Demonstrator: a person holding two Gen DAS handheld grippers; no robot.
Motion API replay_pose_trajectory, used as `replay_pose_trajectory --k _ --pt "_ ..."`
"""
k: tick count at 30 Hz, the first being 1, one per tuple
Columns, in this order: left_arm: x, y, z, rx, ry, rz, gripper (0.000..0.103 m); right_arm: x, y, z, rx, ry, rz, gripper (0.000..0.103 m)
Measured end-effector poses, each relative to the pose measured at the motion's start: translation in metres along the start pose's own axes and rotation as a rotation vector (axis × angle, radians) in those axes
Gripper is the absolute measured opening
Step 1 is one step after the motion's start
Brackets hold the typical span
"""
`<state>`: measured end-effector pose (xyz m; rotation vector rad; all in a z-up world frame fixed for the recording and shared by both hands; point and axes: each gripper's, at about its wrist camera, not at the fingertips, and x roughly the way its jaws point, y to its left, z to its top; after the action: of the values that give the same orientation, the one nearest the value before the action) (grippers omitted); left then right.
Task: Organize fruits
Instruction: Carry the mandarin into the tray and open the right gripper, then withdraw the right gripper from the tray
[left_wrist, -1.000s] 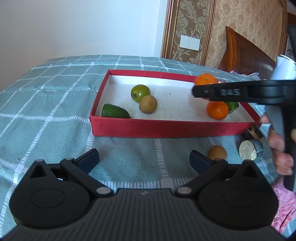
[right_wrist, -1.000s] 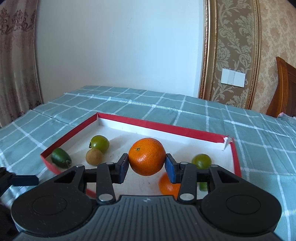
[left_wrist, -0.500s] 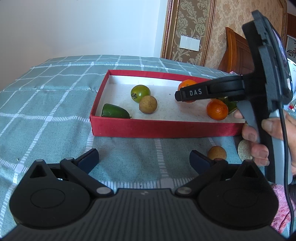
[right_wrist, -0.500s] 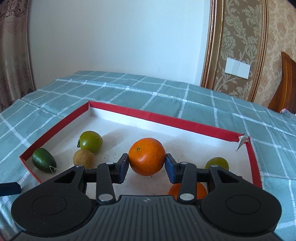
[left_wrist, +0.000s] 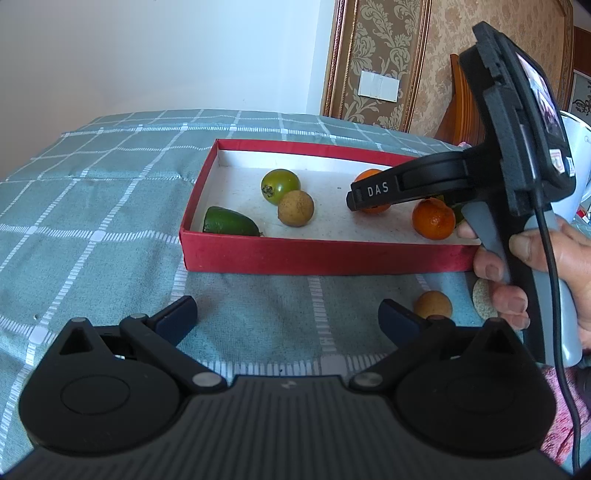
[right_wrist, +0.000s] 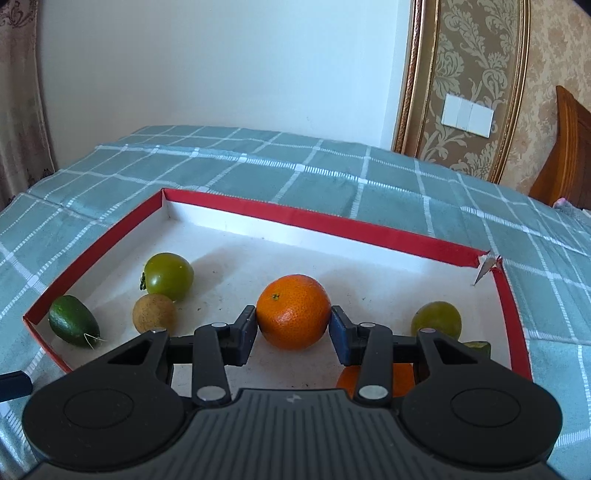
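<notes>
A red box (left_wrist: 325, 254) with a white floor lies on the checked cloth. My right gripper (right_wrist: 293, 325) is shut on an orange (right_wrist: 293, 312), low over the middle of the box (right_wrist: 295, 218); in the left wrist view its finger (left_wrist: 373, 192) hides most of that orange (left_wrist: 367, 176). In the box are a second orange (left_wrist: 433, 219), a green tomato (right_wrist: 168, 275), a brown round fruit (right_wrist: 153, 314), a dark green oval fruit (right_wrist: 74, 321) and a green fruit (right_wrist: 437, 317). My left gripper (left_wrist: 288, 314) is open over the cloth before the box. Another brown fruit (left_wrist: 432, 304) lies by its right finger.
A hand (left_wrist: 546, 266) holds the right gripper's handle at the box's right end, with a cable hanging from it. A cork-like disc (left_wrist: 480, 295) lies on the teal cloth (left_wrist: 92, 206) under that hand. A wooden headboard (right_wrist: 565, 147) stands at the far right.
The right gripper has carried the orange leftward and down into the box, then almost stopped. The left gripper has stayed still and open.
</notes>
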<state>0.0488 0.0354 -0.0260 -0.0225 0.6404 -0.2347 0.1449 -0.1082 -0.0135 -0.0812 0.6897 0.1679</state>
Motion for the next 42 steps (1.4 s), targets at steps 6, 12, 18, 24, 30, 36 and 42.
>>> replay_pose_trajectory --k 6,12,18,24,30,36,42 --pt "0.0 0.0 0.0 0.0 0.0 0.0 0.103 0.001 0.0 0.002 0.022 0.005 -0.016 0.042" --pt "0.0 -0.001 0.0 -0.001 0.0 0.0 0.103 0.003 -0.002 0.002 0.017 0.004 -0.043 0.042" --pt "0.0 0.0 0.0 -0.001 0.0 0.0 0.103 0.002 -0.003 0.001 0.022 0.008 -0.038 0.042" --pt "0.0 0.0 0.0 -0.001 0.0 0.0 0.103 -0.001 -0.003 0.001 0.016 0.01 -0.025 0.046" --pt "0.0 0.0 0.0 -0.001 0.0 -0.001 0.103 -0.01 -0.003 -0.003 0.0 -0.019 -0.02 0.062" --pt "0.0 0.001 0.0 -0.006 -0.002 -0.005 0.103 -0.028 -0.005 -0.007 -0.005 -0.055 0.0 0.067" --pt "-0.001 0.003 0.0 -0.016 -0.006 -0.013 0.103 -0.072 -0.024 -0.026 0.026 -0.139 0.041 0.074"
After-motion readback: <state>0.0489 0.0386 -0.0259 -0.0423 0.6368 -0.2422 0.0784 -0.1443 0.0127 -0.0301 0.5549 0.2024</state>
